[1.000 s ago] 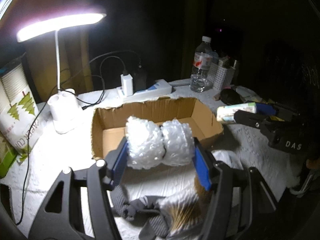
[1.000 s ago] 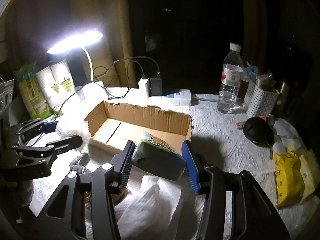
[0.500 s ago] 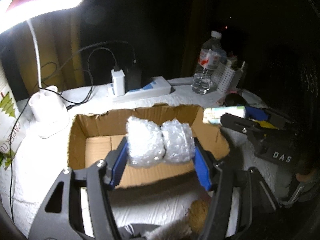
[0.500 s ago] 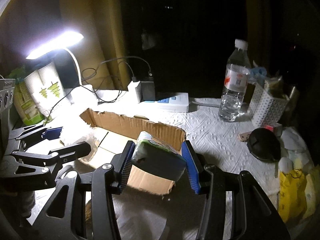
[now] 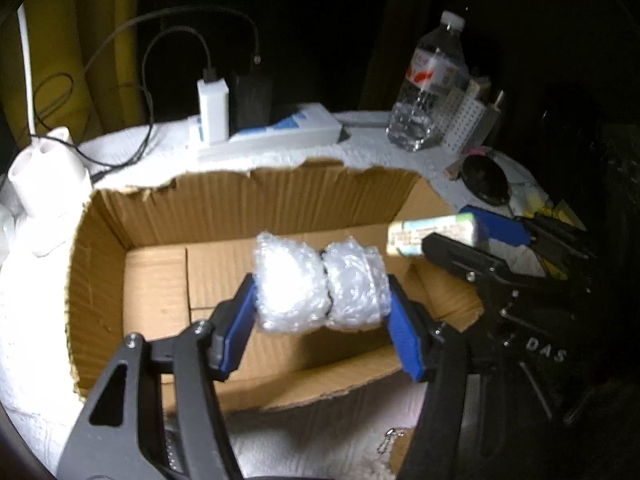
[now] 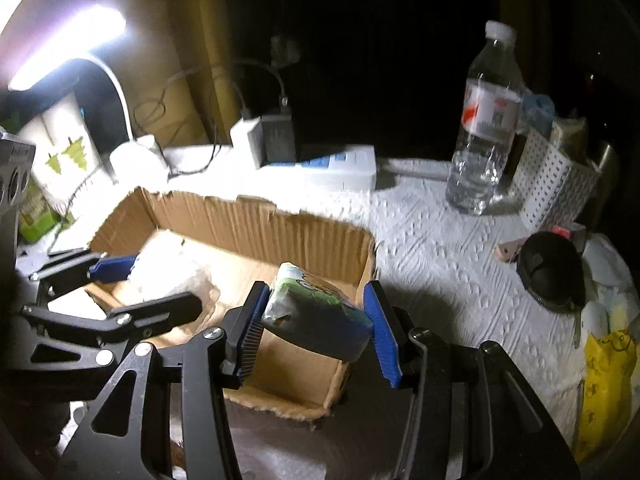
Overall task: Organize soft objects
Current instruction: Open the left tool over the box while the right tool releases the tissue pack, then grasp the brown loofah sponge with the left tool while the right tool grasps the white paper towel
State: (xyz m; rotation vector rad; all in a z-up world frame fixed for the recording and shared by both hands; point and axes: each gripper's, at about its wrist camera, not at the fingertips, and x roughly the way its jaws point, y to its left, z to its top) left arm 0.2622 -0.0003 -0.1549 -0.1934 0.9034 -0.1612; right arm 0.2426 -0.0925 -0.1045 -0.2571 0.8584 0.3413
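A roll of bubble wrap is pinched between the blue pads of the left gripper and held above the open cardboard box. At three o'clock from it, the right gripper is seen over the box's right edge. A packet of tissues is clamped by the right gripper above the box's near right corner. At nine o'clock, the left gripper is seen with the pale wrap over the box. At two o'clock, well apart, a water bottle is stood on the white cloth; at twelve o'clock a power strip is laid behind the box.
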